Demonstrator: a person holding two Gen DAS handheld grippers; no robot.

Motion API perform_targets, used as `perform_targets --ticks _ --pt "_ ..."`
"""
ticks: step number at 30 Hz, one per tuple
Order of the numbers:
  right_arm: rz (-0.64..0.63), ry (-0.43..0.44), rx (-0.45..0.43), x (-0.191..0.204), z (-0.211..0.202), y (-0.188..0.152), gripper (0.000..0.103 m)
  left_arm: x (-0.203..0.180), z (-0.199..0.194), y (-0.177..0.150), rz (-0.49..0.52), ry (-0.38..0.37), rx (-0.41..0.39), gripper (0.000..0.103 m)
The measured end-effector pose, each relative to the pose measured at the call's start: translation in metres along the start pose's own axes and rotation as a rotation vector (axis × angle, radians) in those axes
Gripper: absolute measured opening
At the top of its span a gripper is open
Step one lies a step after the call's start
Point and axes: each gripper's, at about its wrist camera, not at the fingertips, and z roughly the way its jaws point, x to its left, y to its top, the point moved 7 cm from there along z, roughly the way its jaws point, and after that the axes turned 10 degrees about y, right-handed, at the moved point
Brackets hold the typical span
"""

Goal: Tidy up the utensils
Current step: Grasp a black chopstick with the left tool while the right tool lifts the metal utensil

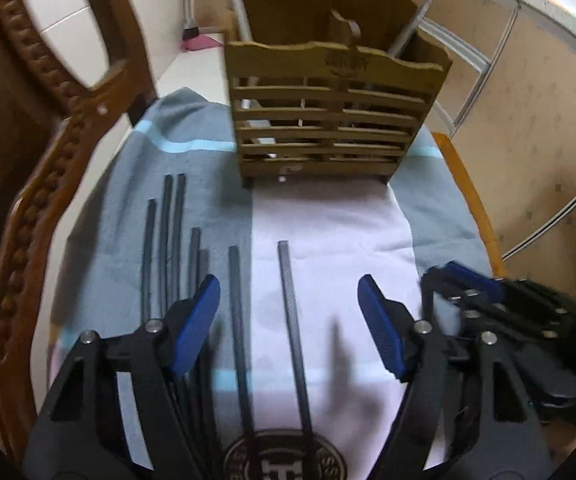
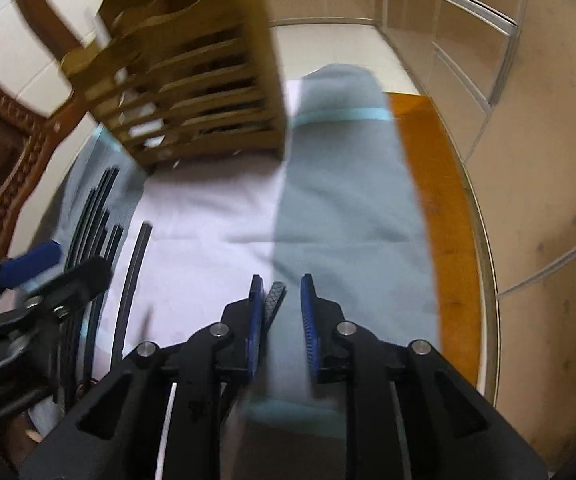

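Several dark chopsticks (image 1: 174, 248) lie side by side on the cloth, left of centre; they also show in the right wrist view (image 2: 96, 216). A slatted wooden utensil holder (image 1: 327, 120) stands upright at the far end, also in the right wrist view (image 2: 192, 92). My left gripper (image 1: 288, 324) is open just above the chopsticks, with two single chopsticks (image 1: 291, 304) between its fingers. My right gripper (image 2: 282, 320) holds a dark chopstick (image 2: 274, 300) against its left pad (image 2: 255, 320), with a gap to the right pad. It appears in the left wrist view (image 1: 467, 288) at the right.
A grey, white and light-blue cloth (image 1: 327, 240) covers a wooden table (image 2: 427, 160). A carved wooden chair (image 1: 48, 160) stands at the left. Tiled walls and a beige panelled wall (image 2: 527, 160) surround the table. White utensils (image 1: 244, 16) stand in the holder.
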Motion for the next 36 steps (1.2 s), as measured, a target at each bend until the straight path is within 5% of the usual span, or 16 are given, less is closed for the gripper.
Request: perform_targets --ticks 5,13,14,16,18,22,29,36 --pt "0.106 0.099 -0.029 -0.023 -0.021 0.006 0.02 -0.009 0.03 0.005 0.022 0.043 0.065 0.061" --pt "0.071 0.096 -0.023 -0.009 -0.024 0.002 0.02 -0.013 0.06 0.019 -0.016 0.076 0.104 0.058" --pt "0.063 0.093 -0.016 -0.006 -0.023 0.0 0.019 -0.014 0.061 0.022 -0.011 0.069 0.092 0.054" --pt "0.052 0.089 -0.002 -0.001 -0.015 -0.002 0.019 -0.016 0.061 0.026 0.008 0.067 0.086 0.025" --pt "0.047 0.086 0.0 0.002 -0.014 -0.002 0.019 -0.018 0.061 0.028 0.011 0.063 0.094 0.007" --pt "0.036 0.067 0.004 0.004 -0.011 -0.002 0.019 -0.01 0.059 0.033 -0.024 0.02 0.099 0.006" --pt "0.008 0.036 0.028 0.016 0.008 -0.006 0.02 0.022 -0.053 0.053 -0.103 -0.114 -0.171 0.006" --pt "-0.069 -0.068 0.028 0.035 0.033 -0.007 0.019 0.058 -0.178 0.041 -0.115 -0.118 -0.429 0.006"
